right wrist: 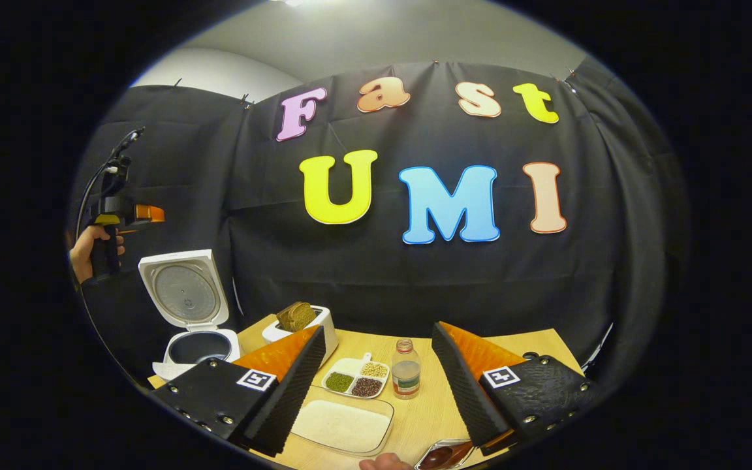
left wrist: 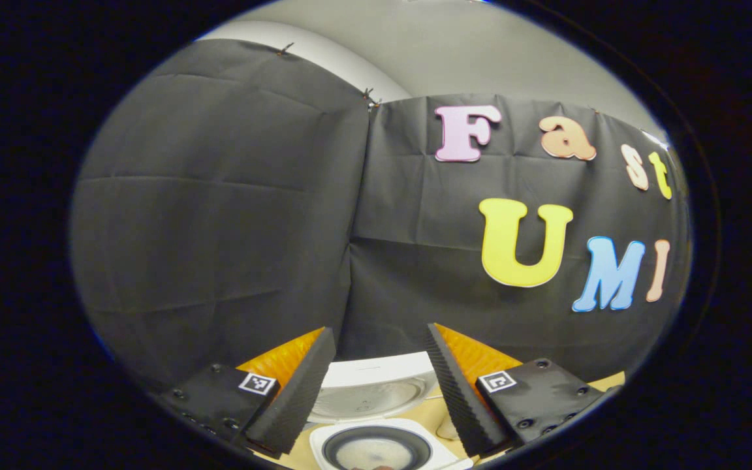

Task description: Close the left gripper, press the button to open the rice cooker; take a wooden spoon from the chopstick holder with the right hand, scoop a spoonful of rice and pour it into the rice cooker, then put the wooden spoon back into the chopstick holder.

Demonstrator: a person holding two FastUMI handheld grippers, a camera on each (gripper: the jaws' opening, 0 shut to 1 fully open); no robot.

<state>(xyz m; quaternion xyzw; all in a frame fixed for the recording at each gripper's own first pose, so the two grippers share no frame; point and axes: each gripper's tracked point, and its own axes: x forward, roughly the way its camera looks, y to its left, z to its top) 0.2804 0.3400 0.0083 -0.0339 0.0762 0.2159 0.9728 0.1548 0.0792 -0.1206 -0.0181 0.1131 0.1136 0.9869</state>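
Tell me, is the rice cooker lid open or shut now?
Open. The lid stands upright behind the rice cooker, and the inner pot shows from above.

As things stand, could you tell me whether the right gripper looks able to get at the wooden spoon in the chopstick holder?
Probably yes. The right gripper is open and holds nothing, and the chopstick holder with the wooden spoon stands ahead to its left, past the rice tray, with nothing above it.

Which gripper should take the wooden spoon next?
Right. The rice cooker lid is already up. The right gripper is open and faces the chopstick holder, while the left gripper is held high above the cooker, off to the side.
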